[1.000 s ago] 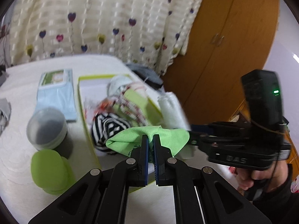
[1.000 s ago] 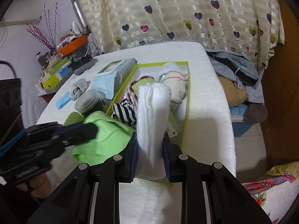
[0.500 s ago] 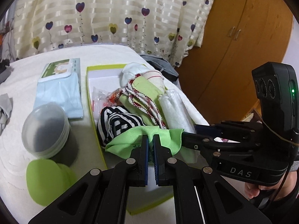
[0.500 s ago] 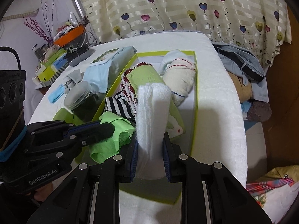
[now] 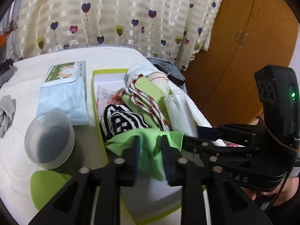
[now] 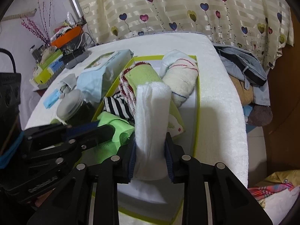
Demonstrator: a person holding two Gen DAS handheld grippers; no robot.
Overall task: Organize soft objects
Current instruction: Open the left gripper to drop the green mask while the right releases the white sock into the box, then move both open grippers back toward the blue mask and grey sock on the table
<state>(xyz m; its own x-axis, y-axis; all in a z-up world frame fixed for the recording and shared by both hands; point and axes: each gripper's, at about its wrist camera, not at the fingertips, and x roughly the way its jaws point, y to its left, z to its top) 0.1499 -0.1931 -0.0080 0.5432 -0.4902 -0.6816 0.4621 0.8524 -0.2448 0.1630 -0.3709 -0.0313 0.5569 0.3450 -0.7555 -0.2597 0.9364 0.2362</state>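
Both wrist views close, facing forward; share tray [image 5: 97,101] [image 6: 196,101].

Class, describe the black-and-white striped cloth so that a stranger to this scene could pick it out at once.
Start at the lime-edged box on the white bedspread. The striped cloth lies bunched along the box's left wall, just beyond the bright green cloth between the left tool's open fingers. It alone has bold black-and-white stripes; its neighbours are plain green, white or red-trimmed.
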